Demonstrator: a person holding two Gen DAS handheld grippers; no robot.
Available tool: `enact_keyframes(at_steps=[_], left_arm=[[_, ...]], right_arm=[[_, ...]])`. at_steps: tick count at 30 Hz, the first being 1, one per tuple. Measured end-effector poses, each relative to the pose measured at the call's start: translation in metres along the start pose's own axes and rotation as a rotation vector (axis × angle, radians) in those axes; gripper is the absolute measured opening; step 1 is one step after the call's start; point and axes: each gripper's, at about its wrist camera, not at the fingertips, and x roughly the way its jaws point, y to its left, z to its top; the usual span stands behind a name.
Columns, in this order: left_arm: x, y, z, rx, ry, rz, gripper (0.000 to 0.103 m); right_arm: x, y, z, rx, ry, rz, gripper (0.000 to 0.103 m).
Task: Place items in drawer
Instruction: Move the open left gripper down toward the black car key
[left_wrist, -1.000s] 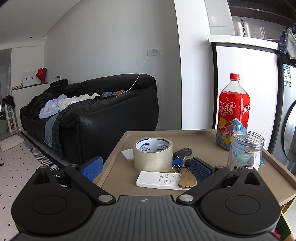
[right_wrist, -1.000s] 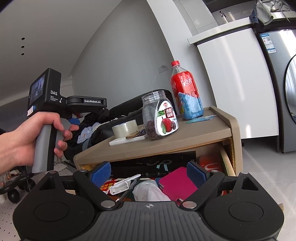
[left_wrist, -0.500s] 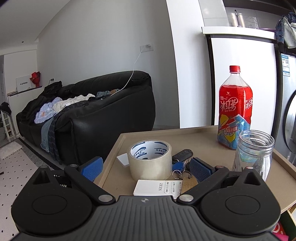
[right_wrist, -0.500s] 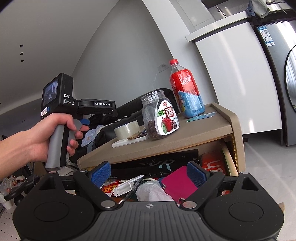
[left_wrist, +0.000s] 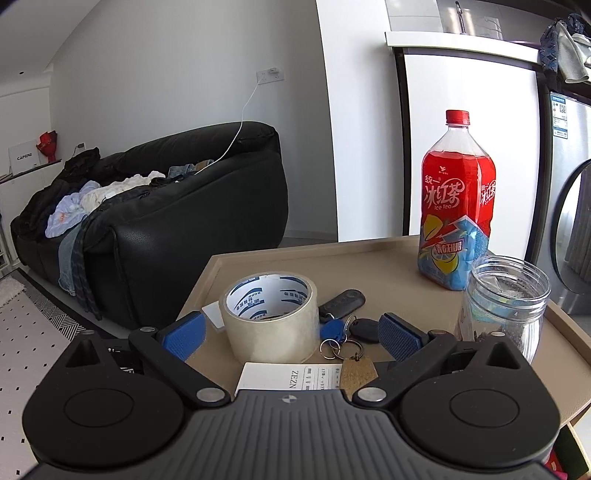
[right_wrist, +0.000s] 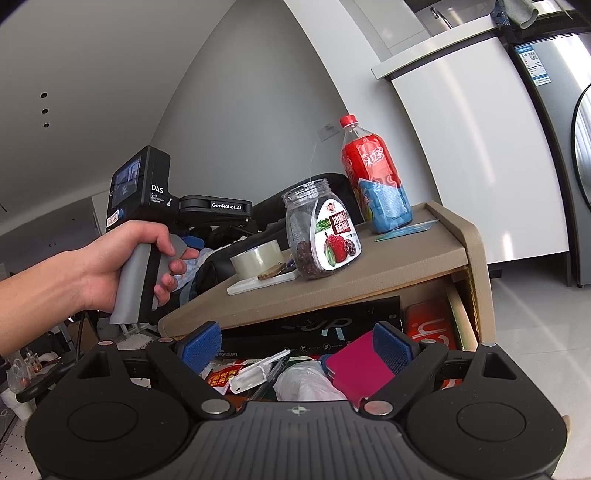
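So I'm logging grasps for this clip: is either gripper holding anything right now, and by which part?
Nothing is held. The left gripper is open around the tape roll; the right gripper is open over the drawer.

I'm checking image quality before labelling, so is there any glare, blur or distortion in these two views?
Left wrist view: sharp, walls bowed by fisheye, tape roll evenly lit. Right wrist view: strongly tilted, glare streaks on the white cabinet, jar label readable.
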Motion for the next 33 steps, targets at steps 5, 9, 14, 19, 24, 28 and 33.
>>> enact_keyframes(at_steps=[5, 9, 14, 19, 24, 28, 33], left_arm=[[0.005, -0.005, 0.005, 0.009, -0.007, -0.012, 0.102], [0.012, -0.007, 0.008, 0.001, -0.007, -0.007, 0.102], [0.025, -0.012, 0.009, 0.012, 0.013, -0.007, 0.102], [0.039, -0.012, 0.015, 0.034, 0.054, -0.038, 0.099], [0.05, -0.011, 0.02, -0.012, 0.101, -0.099, 0.089], [0.058, -0.01, 0.024, -0.028, 0.116, -0.126, 0.089], [0.068, -0.009, 0.028, -0.038, 0.124, -0.149, 0.087]], right_arm=[[0.0, -0.002, 0.001, 0.013, 0.002, 0.018, 0.092], [0.0, -0.002, 0.001, 0.018, 0.005, 0.027, 0.092], [0.0, -0.002, 0.001, 0.025, 0.003, 0.029, 0.092], [0.001, -0.005, 0.003, 0.041, -0.003, 0.037, 0.092], [0.0, -0.008, 0.003, 0.052, -0.007, 0.041, 0.092], [0.0, -0.008, 0.003, 0.048, -0.004, 0.047, 0.092], [0.0, -0.009, 0.003, 0.059, -0.004, 0.054, 0.092]])
